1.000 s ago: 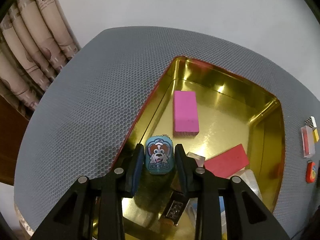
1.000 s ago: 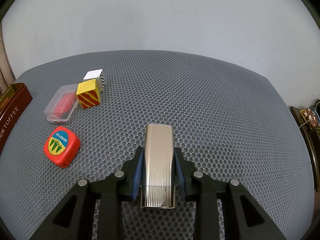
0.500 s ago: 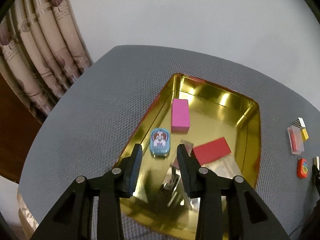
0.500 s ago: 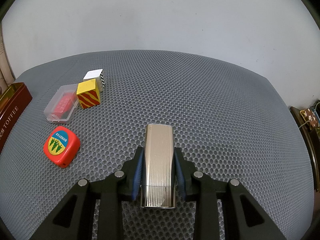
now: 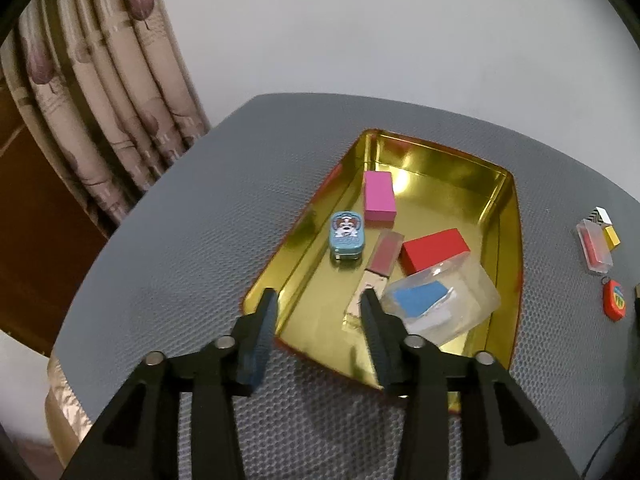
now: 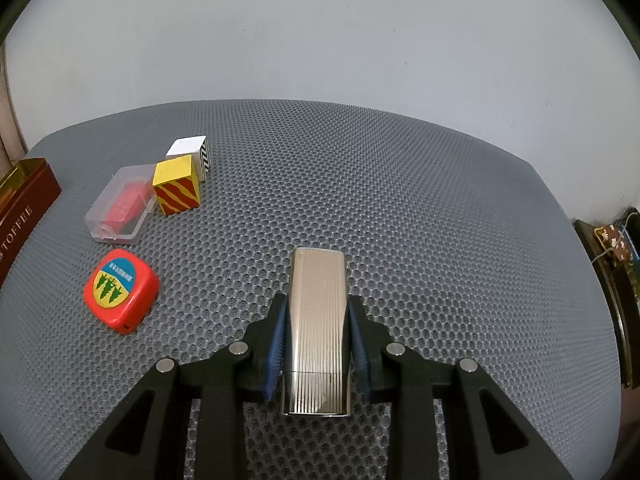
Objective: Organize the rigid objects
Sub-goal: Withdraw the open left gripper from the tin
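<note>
Two grippers: the left gripper (image 5: 316, 304), jaws just opening and empty, hangs above the gold tin (image 5: 516, 216). The right gripper (image 6: 318, 320) clamps the ribbed metal case (image 6: 318, 320); carry it level to the tin, releasing low

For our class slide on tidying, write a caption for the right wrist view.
Right gripper shut on ribbed metal case above grey mat.

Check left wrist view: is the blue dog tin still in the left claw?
No, the blue dog tin lies in the gold tray, clear of the open left claw.
</note>
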Motion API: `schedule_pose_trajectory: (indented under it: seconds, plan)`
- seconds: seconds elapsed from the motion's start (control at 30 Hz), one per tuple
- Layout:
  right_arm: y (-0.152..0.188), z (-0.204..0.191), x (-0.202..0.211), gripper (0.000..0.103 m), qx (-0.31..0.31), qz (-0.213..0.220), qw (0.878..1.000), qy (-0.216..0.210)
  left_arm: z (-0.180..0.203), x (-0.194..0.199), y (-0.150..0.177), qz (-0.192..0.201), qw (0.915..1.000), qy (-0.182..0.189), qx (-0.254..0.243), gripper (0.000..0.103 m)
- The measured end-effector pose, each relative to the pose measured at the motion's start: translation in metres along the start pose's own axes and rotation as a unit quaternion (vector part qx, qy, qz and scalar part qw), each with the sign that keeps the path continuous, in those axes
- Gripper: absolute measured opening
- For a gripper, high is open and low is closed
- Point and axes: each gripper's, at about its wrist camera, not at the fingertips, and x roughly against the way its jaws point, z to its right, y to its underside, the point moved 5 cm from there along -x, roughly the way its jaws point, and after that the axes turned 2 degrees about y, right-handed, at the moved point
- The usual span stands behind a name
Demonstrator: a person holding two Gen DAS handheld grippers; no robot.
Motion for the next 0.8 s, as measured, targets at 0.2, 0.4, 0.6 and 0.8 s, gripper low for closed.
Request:
schedule_pose_trajectory:
  seconds: [0.2,0.4,0.6,0.8]
  plan:
    - [0.0,0.006,-0.001,0.03,-0.001,-0.002,1.0,0.012,-0.009,0.005,0.002,0.014,0.9999,-0.008,0.002,0.058]
    - [-0.001,0.017,0.0,0.029,-0.02,-0.012,1.0,0.015,-0.015,0.0,-0.003,0.014,0.9997,-0.011,0.019,0.065]
    - [-0.008,0.009,0.015,0.029,-0.009,-0.003,1.0,0.009,-0.015,0.003,-0.004,0.022,0.9993,-0.015,0.025,0.069]
    - [0.003,0.009,0.039,0.029,0.005,0.015,1.0,-0.008,-0.019,0.007,-0.004,0.02,0.9989,-0.01,0.04,0.07]
